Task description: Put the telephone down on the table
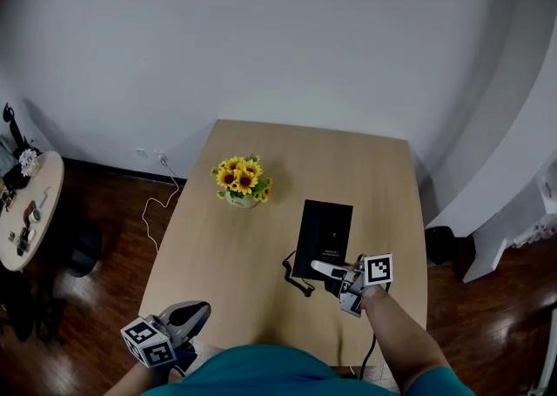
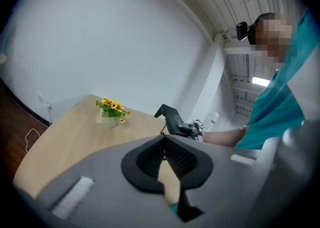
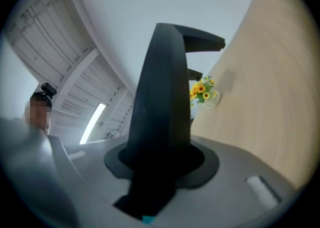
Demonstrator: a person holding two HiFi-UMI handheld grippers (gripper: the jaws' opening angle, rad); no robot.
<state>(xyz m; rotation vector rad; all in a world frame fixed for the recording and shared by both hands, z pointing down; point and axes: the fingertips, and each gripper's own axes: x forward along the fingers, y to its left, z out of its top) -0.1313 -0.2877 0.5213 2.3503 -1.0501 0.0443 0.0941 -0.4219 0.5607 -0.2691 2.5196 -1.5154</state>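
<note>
1. The right gripper (image 1: 336,274) is closed on a black telephone (image 1: 324,233); in the right gripper view the dark body is seen clamped between the two jaws.
2. The telephone is held over the near right part of the wooden table (image 1: 374,177), with its far end tilted up clear of the tabletop. Whether the near end touches the wood cannot be told.
3. A black cord (image 1: 294,275) is seen hanging in a loop at the telephone's near left corner.
4. The left gripper (image 1: 201,309) is held at the table's near left edge, jaw tips together, with nothing between them.
5. A small pot of sunflowers (image 1: 242,182) is set upright further back on the table, well apart from the telephone.
6. A white cable (image 1: 159,203) is trailed across the dark floor left of the table.
</note>
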